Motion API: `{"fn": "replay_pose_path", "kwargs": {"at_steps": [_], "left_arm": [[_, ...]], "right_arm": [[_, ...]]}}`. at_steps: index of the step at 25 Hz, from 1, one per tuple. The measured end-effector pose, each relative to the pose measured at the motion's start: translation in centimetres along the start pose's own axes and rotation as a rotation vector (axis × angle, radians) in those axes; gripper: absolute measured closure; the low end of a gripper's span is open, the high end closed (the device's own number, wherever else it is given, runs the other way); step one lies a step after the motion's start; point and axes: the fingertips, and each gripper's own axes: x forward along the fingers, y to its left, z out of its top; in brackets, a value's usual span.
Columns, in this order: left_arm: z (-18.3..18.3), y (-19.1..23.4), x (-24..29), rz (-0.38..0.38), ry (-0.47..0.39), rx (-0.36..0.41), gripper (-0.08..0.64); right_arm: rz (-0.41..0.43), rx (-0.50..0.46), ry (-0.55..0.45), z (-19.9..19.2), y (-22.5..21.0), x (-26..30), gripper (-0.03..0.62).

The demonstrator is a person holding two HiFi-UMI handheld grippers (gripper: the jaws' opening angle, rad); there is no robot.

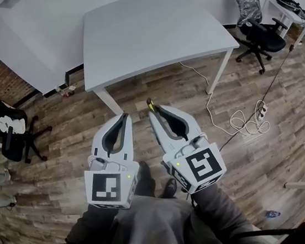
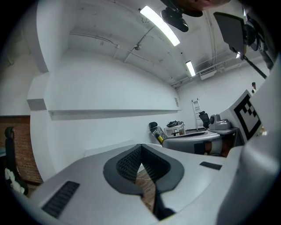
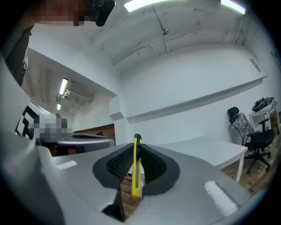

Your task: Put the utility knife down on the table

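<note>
My right gripper [image 1: 155, 112] is shut on a yellow utility knife [image 1: 150, 106], held in the air over the wooden floor, a little short of the white table's [image 1: 153, 29] near edge. Seen from the right gripper view, the knife [image 3: 136, 169] stands upright between the dark ribbed pads [image 3: 151, 165], its black end sticking out past the tips of the right gripper [image 3: 137, 148], and the table [image 3: 206, 147] lies ahead to the right. Beside it, my left gripper [image 1: 124, 116] is shut with nothing in it. The left gripper view shows the left gripper [image 2: 140, 147] with jaws closed together.
A black office chair [image 1: 261, 35] stands past the table's right corner. A white cable and power strip [image 1: 248, 121] lie on the floor to the right. Another dark chair [image 1: 11, 139] stands at the left. The person's shoes [image 1: 146, 179] show below the grippers.
</note>
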Motion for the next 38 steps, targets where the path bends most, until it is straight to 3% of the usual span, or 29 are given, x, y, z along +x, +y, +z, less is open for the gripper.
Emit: {"fn": "replay_pose_path", "kwargs": {"at_steps": [7,14,28,38], "left_arm": [[-1.2,1.8,2.9,-0.001,0.015,-0.011,0.557],[-2.1,6.4,8.3,0.023,0.005,-0.067,0.557],[-3.2,17.0,19.1,-0.046,-0.001,-0.096,0.557],[-4.5,19.2,23.5,-0.064,0.02,-0.121,0.558]], "right_arm": [[0.014,-0.004,0.022,-0.9,-1.7,2.9,0.54],[0.013,-0.019,0.058,-1.6,-4.1,8.7,0.54],[-0.027,-0.07,0.087,-1.3,-8.2,23.0,0.54],[-0.043,-0.067,0.097,-1.3,-10.8,27.1,0.54]]}}
